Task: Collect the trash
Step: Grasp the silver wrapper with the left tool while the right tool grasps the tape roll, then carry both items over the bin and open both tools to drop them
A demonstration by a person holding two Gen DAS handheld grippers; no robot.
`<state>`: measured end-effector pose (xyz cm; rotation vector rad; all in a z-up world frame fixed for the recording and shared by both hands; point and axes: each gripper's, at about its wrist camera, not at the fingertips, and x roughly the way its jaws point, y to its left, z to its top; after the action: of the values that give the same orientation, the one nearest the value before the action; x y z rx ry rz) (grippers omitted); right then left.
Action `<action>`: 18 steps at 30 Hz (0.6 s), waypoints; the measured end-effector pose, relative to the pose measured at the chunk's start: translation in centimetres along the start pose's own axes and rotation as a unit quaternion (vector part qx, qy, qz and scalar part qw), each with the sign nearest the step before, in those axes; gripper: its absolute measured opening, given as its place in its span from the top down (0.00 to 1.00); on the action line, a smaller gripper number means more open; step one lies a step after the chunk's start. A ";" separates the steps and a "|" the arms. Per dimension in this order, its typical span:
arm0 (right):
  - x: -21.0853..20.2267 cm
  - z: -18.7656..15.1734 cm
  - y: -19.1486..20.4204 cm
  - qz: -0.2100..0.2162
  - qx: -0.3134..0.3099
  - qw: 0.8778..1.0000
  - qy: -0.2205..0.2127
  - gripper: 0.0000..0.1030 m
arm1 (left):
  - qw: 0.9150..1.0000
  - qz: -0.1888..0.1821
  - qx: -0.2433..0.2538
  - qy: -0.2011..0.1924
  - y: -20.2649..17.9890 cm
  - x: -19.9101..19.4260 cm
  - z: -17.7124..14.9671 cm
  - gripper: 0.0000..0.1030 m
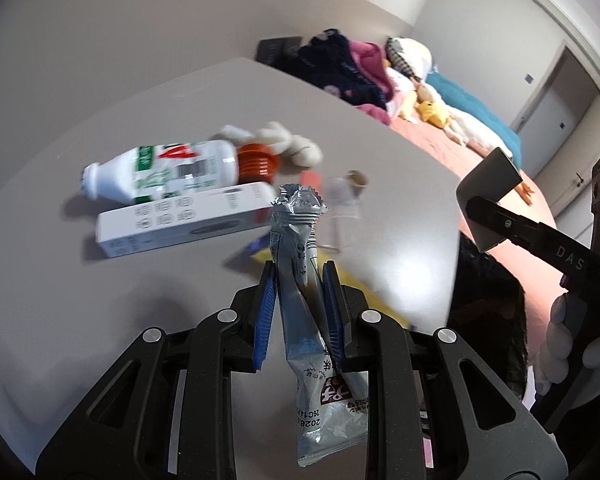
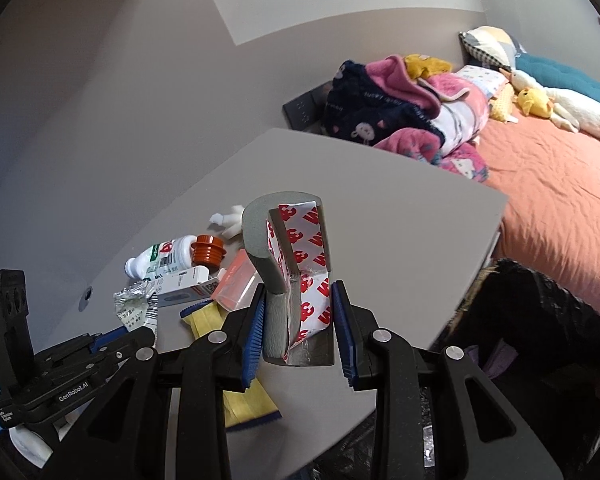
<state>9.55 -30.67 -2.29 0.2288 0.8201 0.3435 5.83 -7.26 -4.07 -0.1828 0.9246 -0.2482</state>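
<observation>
Left wrist view: the left gripper (image 1: 296, 276) has its blue pads (image 1: 265, 312) pressed on a silver wrapper (image 1: 300, 280), which stands up between them over the grey table (image 1: 100, 300). Beyond it lie a white box (image 1: 180, 220), a white bottle (image 1: 164, 172) on its side with an orange cap (image 1: 258, 164), and a pale soft toy (image 1: 288, 144). At the right edge the right gripper (image 1: 500, 216) carries a grey piece.

Only the right wrist view shows that piece well. The right gripper (image 2: 298, 300) clamps a grey foam strip (image 2: 276, 312) with red-and-white backing paper (image 2: 312, 260). This strip hides part of the table behind it. A yellow packet (image 2: 208, 316) lies under the fingers. A black trash bag (image 2: 540, 320) opens at the table's right edge. Further back is a bed (image 2: 540, 184) with blankets (image 2: 400, 104) and a toy duck (image 2: 534, 102).
</observation>
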 end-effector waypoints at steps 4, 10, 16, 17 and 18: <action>-1.7 -0.1 -1.0 -0.004 0.007 1.000 -0.010 0.67 | 1.000 -0.013 0.019 -0.002 -2.0 0.2 0.4 0.78; -4.2 -0.5 -2.4 -0.013 0.015 0.999 -0.027 0.67 | 0.998 -0.034 0.045 -0.003 -4.9 0.2 0.3 0.78; -6.6 -0.8 -4.2 -0.023 0.027 0.998 -0.042 0.67 | 0.996 -0.055 0.073 -0.002 -7.8 0.4 0.4 0.78; -6.9 -0.9 -4.4 -0.024 0.029 0.998 -0.044 0.67 | 0.995 -0.059 0.078 -0.001 -8.3 0.5 0.4 0.78; -7.3 -1.0 -4.7 -0.027 0.031 0.998 -0.046 0.67 | 0.995 -0.062 0.083 0.000 -8.8 0.5 0.4 0.78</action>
<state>5.21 -37.74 0.42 0.2776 0.7443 0.2558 5.30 -15.80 -1.92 -0.0878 0.8886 -0.4385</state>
